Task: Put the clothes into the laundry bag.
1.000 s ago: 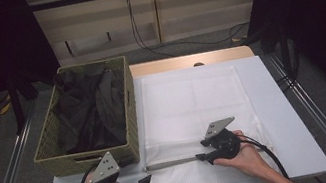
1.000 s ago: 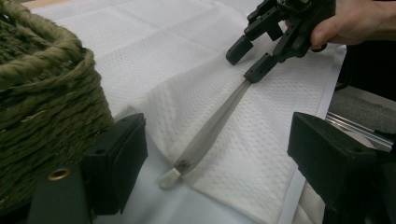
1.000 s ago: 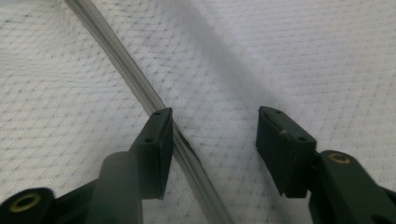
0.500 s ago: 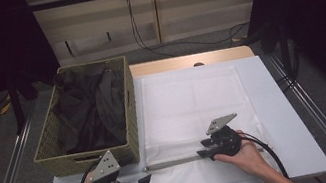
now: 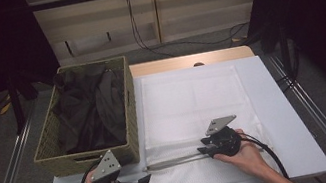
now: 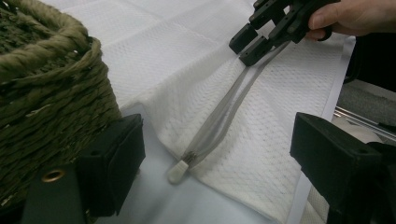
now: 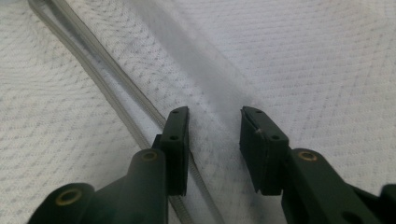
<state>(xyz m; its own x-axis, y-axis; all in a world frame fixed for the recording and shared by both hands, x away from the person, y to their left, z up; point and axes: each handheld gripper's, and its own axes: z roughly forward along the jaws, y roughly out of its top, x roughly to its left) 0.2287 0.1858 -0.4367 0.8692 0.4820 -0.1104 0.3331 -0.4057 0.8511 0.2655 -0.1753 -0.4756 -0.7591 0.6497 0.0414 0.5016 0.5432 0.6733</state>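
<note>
High view first: the white mesh laundry bag [image 5: 193, 101] lies flat on the table [image 5: 282, 116], right beside the basket [image 5: 131, 107] full of dark clothes [image 5: 88, 109]. Its zipper [image 5: 173, 161] runs along the near edge. Compared with a second ago, the right gripper [image 5: 201, 152] has crept a little to the right along that zipper, away from the basket, while the left gripper [image 5: 142, 181] has basically stayed parked at the near-left corner. So I'd say the unzipping is inching along, not done. In the left gripper view, the left gripper [image 6: 219, 158] is spread wide with nothing in it, aimed at the zipper's white end tab [image 6: 176, 173]. The zipper [image 6: 224, 112] shows as two grey strips, slightly parted, leading up to the right gripper [image 6: 250, 44] and the hand [image 6: 350, 16] behind it. In the right gripper view, the right gripper [image 7: 215, 140] has its jaws apart over the mesh, with the zipper [image 7: 102, 88] passing just outside one jaw rather than pinched. Looks like it needs a fresh grab before pulling further.
</note>
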